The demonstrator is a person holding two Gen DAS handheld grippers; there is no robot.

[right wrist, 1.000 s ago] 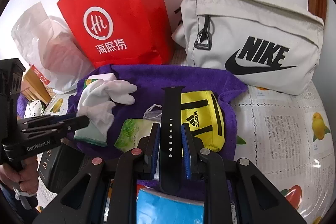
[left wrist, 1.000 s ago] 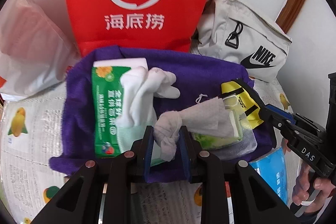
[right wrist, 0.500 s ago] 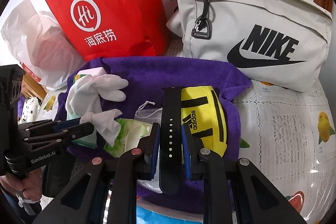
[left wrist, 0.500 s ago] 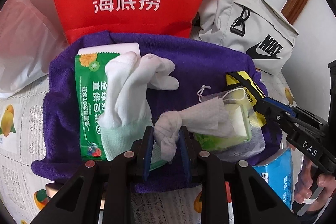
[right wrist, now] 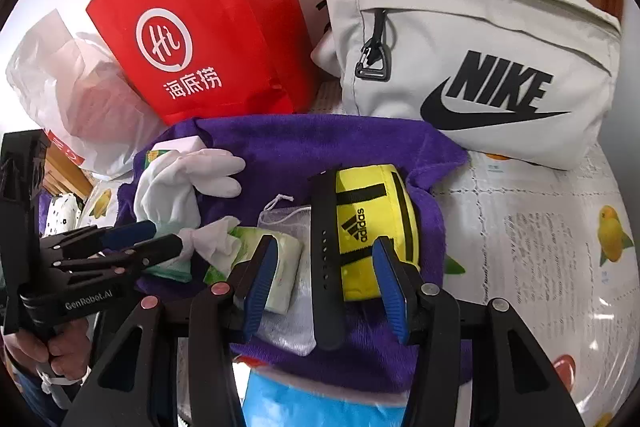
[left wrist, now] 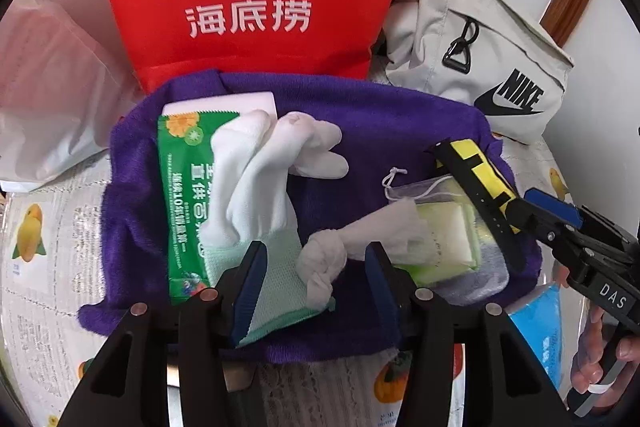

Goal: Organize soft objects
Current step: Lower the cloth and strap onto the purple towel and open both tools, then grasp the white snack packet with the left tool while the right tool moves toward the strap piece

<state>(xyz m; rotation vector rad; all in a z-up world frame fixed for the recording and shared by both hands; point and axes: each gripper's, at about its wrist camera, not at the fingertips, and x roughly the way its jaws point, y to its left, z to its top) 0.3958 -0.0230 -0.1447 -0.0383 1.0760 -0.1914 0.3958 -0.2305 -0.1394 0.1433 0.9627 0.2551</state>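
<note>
Left wrist view, lower middle of the frame: the left gripper (left wrist: 316, 279) has its jaws opening, and the knotted tissue (left wrist: 326, 259) lies loose between them, neither pad pressing on it.
Tissue's long axis: it runs from the knot between the pads up and to the right, toward the mesh pouch (left wrist: 452, 227).
Resting place: the tissue lies on the purple towel (left wrist: 380, 123), just beside the cuff of the white glove (left wrist: 264, 183), which overlaps the green packet (left wrist: 180, 187).
Right edge of the same view: the right gripper (left wrist: 524, 209) reaches in from the lower right, with the watch strap (left wrist: 476, 195) at its tips across the yellow pouch (left wrist: 486, 163).
Right wrist view, lower middle of the frame: the right gripper (right wrist: 324, 275) has its jaws opening, the watch strap (right wrist: 326, 247) standing free between the pads.
Strap's long axis: nearly straight up the frame, in line with the fingers.
Neighbours: the yellow pouch (right wrist: 372, 219) touches the strap on the right, the mesh pouch (right wrist: 288, 223) on the left.
Nearer hand: judged from both views, each gripper is nearest its own item, so pulling straight back should clear both.
</note>
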